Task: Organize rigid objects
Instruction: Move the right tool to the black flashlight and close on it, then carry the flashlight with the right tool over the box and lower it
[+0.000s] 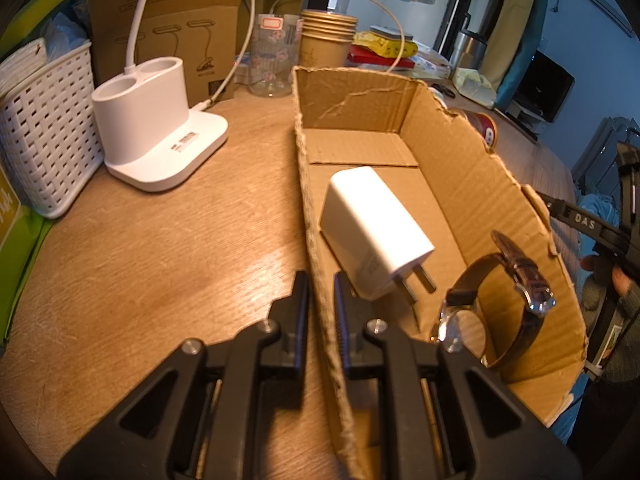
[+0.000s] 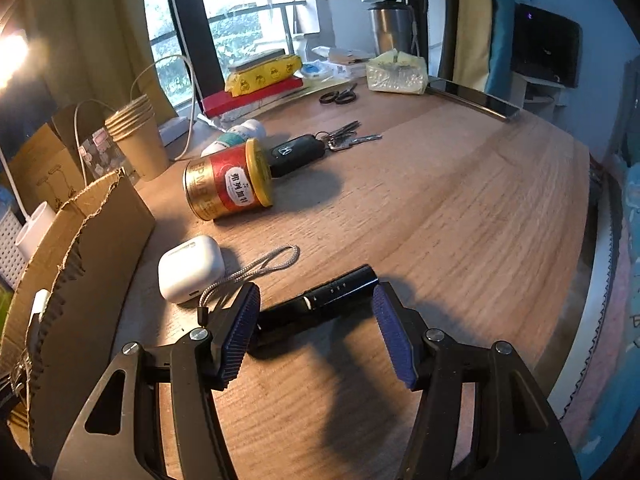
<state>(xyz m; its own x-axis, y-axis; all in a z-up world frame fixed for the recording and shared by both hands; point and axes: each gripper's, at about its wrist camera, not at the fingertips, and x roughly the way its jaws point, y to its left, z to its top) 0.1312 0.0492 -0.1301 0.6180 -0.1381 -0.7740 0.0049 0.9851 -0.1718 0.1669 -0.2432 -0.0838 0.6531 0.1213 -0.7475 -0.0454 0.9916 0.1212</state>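
Observation:
My left gripper (image 1: 321, 300) is shut on the near left wall of an open cardboard box (image 1: 312, 216). Inside the box lie a white plug charger (image 1: 374, 236) and a wristwatch (image 1: 500, 300). My right gripper (image 2: 316, 320) is open, its pads either side of a black flashlight (image 2: 320, 304) with a grey lanyard (image 2: 260, 266) lying on the wooden table. A white earbud case (image 2: 190, 268), a red and gold tin (image 2: 228, 182) on its side and a car key with keys (image 2: 304, 150) lie on the table beyond. The box (image 2: 80, 280) stands to the left in the right wrist view.
A white lamp base (image 1: 160, 128), white basket (image 1: 44, 128), paper cups (image 1: 326, 36) and a glass jar (image 1: 274, 56) stand behind the box. Scissors (image 2: 338, 96), a red book (image 2: 248, 98), a yellow packet (image 2: 260, 74) and a tablet (image 2: 472, 98) lie at the far table edge.

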